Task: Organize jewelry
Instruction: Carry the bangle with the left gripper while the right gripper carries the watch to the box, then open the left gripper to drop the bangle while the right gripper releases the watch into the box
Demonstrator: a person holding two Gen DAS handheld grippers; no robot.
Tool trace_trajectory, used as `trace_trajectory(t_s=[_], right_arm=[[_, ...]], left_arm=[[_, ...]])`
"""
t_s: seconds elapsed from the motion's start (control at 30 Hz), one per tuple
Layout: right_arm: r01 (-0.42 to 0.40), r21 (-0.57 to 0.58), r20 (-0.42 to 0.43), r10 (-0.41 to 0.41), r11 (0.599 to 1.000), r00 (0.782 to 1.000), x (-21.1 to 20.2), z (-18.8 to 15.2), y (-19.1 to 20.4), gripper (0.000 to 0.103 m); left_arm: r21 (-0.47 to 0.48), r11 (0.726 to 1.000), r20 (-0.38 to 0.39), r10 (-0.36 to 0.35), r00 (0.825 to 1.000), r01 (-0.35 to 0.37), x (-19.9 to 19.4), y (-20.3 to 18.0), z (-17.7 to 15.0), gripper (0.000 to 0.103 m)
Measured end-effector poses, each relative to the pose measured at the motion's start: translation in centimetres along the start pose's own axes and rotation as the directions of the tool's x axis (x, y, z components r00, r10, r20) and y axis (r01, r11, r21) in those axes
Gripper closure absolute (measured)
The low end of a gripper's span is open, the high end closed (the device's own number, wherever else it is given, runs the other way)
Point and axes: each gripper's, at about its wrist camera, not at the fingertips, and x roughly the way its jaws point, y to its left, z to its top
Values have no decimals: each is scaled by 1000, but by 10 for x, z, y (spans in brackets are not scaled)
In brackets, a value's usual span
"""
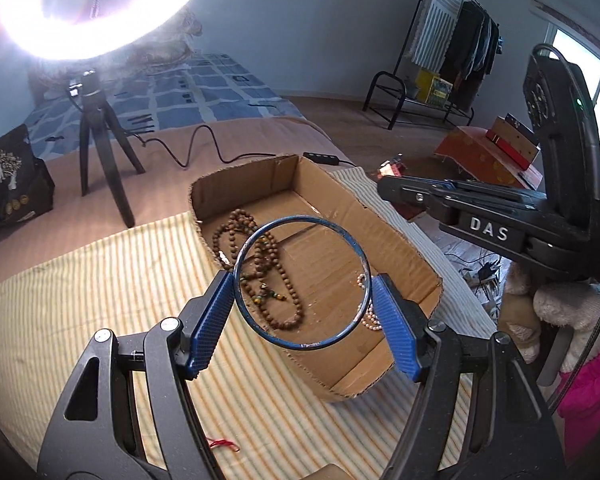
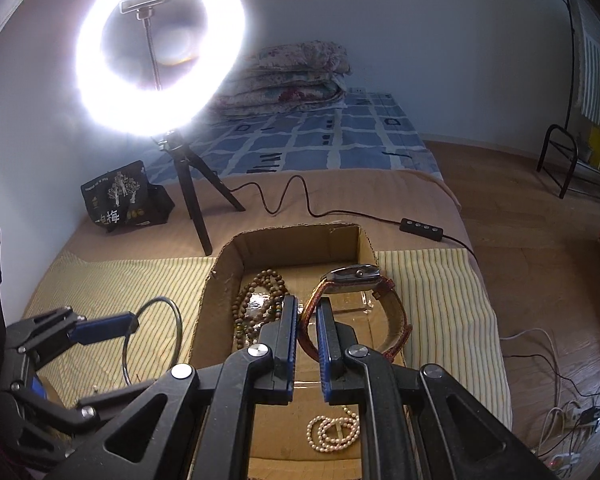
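Left wrist view is showing the left gripper pinching a bangle across its width, blue pads pressing at nine and three o'clock, likely so the hoop cannot swing while hanging over the box. Beads and pearls are lying inside. Right wrist view is giving what that one lacks: the right gripper, nearly shut, is clamping a watch by its strap above the box, case at twelve o'clock.

Blown-out ring light glare, daylit window, sharp centre, fisheye-bent dark corners
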Motion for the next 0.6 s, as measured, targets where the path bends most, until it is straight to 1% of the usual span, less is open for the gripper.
trace_trajectory(t_s=[0.33,0.4,0.43,0.47,0.5,0.53,0.57,0.6], right_arm=[[-16,17,-13,16,1000,1000,13,3,-4,96],[-16,21,-9,16,1000,1000,13,3,-4,91],[-12,23,-6,12,1000,1000,12,4,-4,84],[-15,26,-1,15,1000,1000,11,5,-5,74],[-18,27,6,18,999,1000,9,5,-4,71],[-14,28,12,14,1000,1000,8,5,-4,66],[-2,32,18,1,1000,1000,6,5,-5,55],[8,35,23,-8,999,1000,5,6,-5,48]], left_arm=[[23,999,-24,-37,999,37,12,-14,-3,31],[30,998,-25,-48,999,49,12,-16,-4,31],[33,998,-27,-51,998,52,13,-17,-4,30],[35,998,-33,-53,998,54,14,-18,-4,30],[36,998,-41,-53,998,54,15,-19,-5,29],[38,998,-50,-52,997,54,16,-20,-5,28],[39,998,-54,-51,997,53,17,-20,-5,26],[40,998,-57,-48,997,50,18,-20,-6,25]])
